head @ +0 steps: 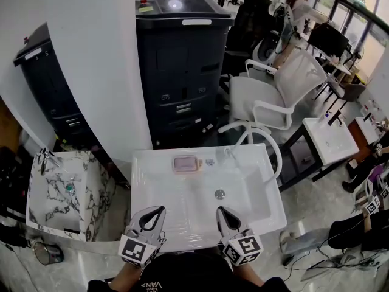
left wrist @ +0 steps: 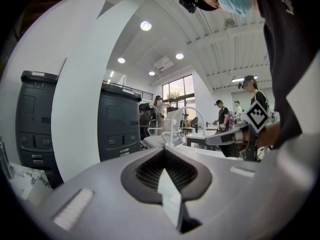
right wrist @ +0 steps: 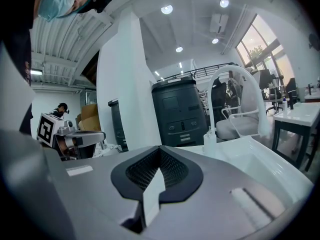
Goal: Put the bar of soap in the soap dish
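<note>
Grey moulded jaws on the left gripper [left wrist: 164,153] are pressed fully together, dark ribbed pads meeting along one line, with nothing between them. The right gripper [right wrist: 160,151] shows the same condition: jaws closed, empty. Both grippers point almost level over the near rim of the white glossy rectangular sink [head: 267,215], side by side and apart from each other.

The pink rectangular bar of soap [head: 185,163] is on the back ledge of the sink, across the basin and well apart from both grippers. It appears to sit inside the pale translucent soap dish [head: 174,164]. Whether it is fully seated cannot be told at this size.

Hazards, as judged from this position:

- Closed jaws. An approach without opening first would push the soap or the dish instead of gripping it.
- Light dish on a glossy ledge. A nudge would probably slide it toward the back edge or into the basin.
- Soap surface. It is likely slippery, so an off-centre pinch could squirt the bar out toward the round metal drain [head: 220,194].
- White arched pipe [right wrist: 250,91] at the back of the sink. A right-hand reach could strike it.
</note>
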A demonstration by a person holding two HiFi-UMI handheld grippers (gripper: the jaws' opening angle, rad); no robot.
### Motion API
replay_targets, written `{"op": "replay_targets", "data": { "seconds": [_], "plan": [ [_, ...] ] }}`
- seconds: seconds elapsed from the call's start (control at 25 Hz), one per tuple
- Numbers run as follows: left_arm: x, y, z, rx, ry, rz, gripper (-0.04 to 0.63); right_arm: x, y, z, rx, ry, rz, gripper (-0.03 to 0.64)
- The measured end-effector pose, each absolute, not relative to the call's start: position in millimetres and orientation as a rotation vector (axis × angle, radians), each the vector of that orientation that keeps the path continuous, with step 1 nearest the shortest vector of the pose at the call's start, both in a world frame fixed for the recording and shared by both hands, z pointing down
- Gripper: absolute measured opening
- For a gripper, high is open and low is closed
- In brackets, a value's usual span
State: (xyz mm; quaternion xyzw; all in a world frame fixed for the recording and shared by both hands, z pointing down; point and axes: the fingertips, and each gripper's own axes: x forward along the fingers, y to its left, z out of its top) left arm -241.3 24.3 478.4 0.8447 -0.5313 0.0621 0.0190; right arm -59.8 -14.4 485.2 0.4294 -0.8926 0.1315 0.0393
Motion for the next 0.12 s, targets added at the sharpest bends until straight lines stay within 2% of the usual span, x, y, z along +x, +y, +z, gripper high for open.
{"op": "replay_targets", "data": {
  "seconds": [0.12],
  "plan": [
    [-242, 19, 460, 2.603, -1.688, 0.247, 0.052, -58, -15, 484, 1.32, -2.736, 0.403, -0.005]
  ]
}}
